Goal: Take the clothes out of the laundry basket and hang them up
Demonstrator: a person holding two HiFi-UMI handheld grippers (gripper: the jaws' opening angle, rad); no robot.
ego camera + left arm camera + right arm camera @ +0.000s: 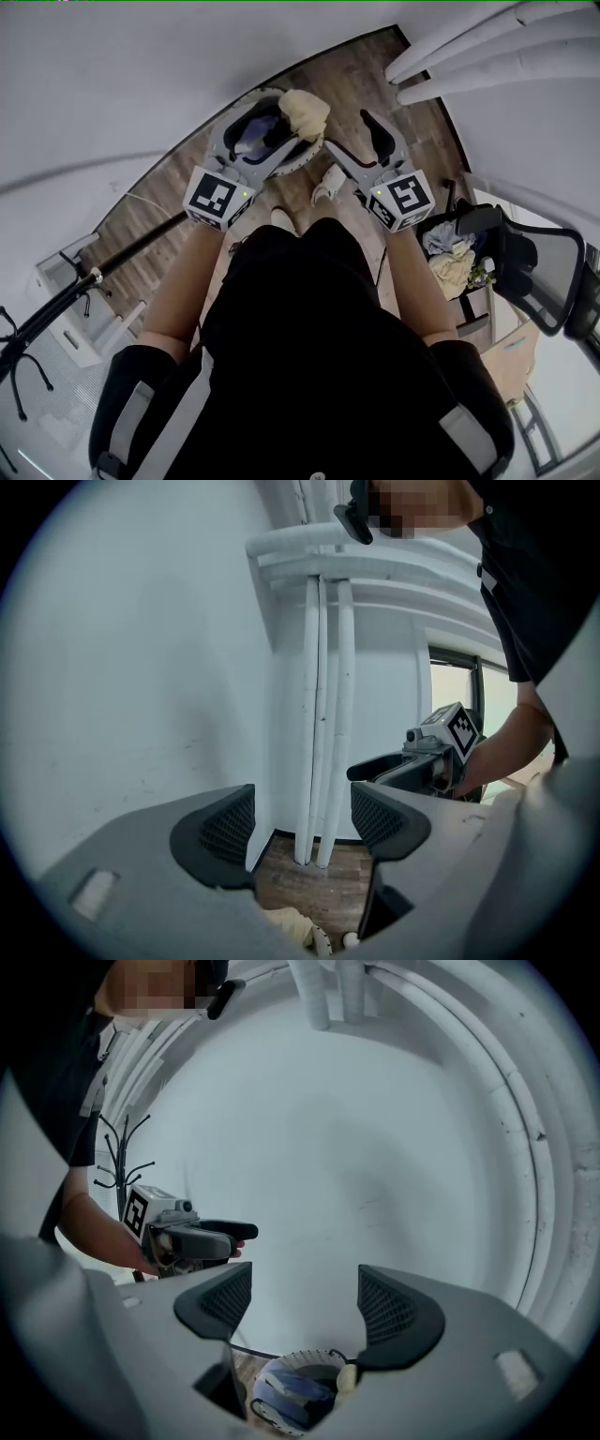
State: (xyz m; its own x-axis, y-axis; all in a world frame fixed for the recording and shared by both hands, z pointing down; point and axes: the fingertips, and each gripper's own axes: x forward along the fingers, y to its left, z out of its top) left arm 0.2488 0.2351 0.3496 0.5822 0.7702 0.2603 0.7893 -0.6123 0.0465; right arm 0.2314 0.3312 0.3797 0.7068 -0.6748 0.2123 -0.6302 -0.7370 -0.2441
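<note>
Left gripper [302,822] and right gripper [305,1302] are both released, jaws spread wide with nothing between the pads, held side by side above the white laundry basket [306,1356] on the wood floor [347,84]. The basket holds a blue garment [292,1386] inside and a cream garment [305,112] bunched at its rim, neither taken out.

Wooden plank floor [352,89] with a round white laundry basket [306,1355] of clothes [291,1387]
</note>
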